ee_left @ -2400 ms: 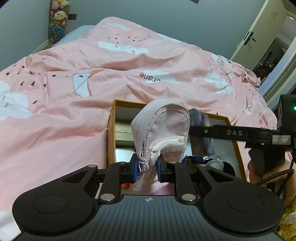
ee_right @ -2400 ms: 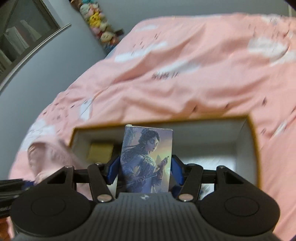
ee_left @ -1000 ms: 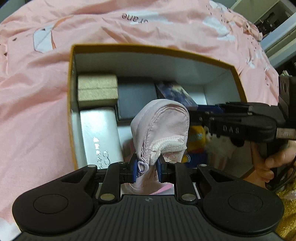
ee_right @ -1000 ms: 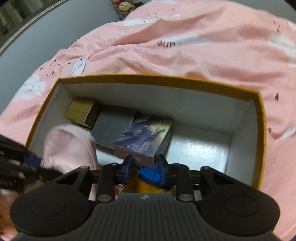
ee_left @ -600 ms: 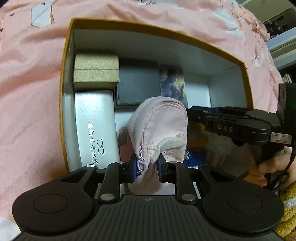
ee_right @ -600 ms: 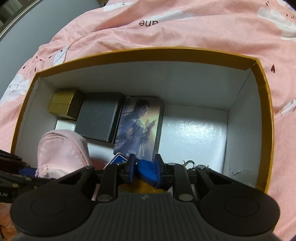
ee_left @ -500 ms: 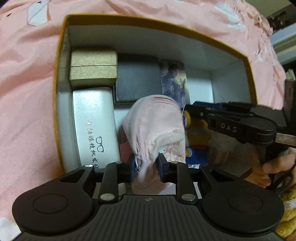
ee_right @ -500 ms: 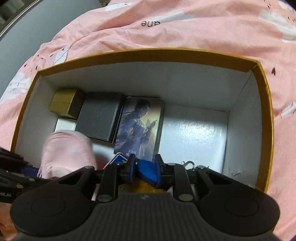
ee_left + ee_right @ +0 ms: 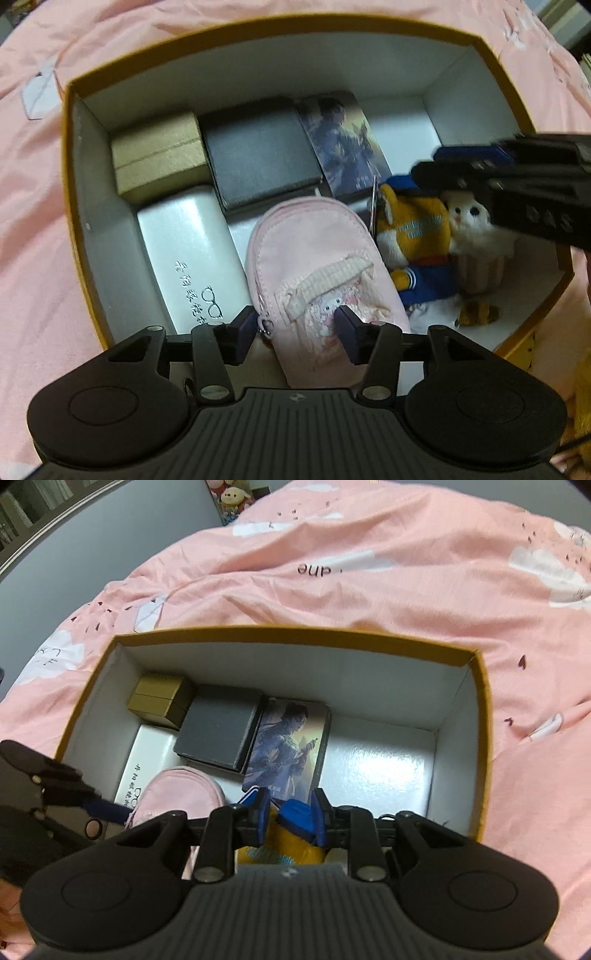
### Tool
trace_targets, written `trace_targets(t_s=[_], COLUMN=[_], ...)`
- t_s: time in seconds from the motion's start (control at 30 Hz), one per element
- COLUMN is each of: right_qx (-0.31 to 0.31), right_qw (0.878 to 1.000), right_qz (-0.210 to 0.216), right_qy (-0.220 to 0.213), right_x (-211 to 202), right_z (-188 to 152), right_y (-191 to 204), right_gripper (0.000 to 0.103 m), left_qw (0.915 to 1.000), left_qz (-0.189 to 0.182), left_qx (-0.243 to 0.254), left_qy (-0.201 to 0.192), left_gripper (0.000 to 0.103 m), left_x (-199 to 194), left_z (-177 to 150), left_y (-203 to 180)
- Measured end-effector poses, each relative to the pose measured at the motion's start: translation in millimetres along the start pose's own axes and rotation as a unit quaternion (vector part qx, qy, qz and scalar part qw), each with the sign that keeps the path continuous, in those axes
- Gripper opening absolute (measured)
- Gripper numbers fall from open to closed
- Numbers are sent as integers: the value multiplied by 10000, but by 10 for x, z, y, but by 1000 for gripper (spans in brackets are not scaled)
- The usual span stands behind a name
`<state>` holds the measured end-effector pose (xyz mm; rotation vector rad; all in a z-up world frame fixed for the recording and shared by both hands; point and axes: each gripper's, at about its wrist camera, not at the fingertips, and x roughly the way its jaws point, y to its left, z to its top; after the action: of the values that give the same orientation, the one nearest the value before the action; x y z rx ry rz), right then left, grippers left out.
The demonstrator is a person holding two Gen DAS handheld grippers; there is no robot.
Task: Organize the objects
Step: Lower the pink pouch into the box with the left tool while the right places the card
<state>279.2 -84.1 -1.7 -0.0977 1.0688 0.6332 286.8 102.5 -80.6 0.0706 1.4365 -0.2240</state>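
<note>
the left hand-held gripper (image 9: 297,328) has just been opening, its jaws now released around the pink pouch (image 9: 317,266), which lies in the box (image 9: 258,27) on the bed beside a white glasses case (image 9: 184,258). the right hand-held gripper (image 9: 290,814) is clenched, empty.

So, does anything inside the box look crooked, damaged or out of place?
Nothing looks damaged. Only the pink pouch lies a little askew, its top overlapping the dark grey box, while the left gripper, just opening, no longer presses it. The other boxes sit in tidy rows inside the cardboard box.
</note>
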Motion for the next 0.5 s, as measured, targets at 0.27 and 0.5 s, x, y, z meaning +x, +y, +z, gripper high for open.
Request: trace_targets(t_s=[0.27,0.5], right_qx=[-82,19], right_qw=[9992,9951], right_qz=[-64,-78], right_qy=[-389,-987], right_x=[-450,-1042], right_z=[-157,-528], right_y=[67,89], right_gripper=[36,44], left_qw=[9946,9695], left_qz=[121,-188], left_qx=[10,523], left_qy=[-1029,-2388], left_gripper=[65,64], left_x=[-454,-1084], left_z=[-211,-627], left_y=[-117,-523])
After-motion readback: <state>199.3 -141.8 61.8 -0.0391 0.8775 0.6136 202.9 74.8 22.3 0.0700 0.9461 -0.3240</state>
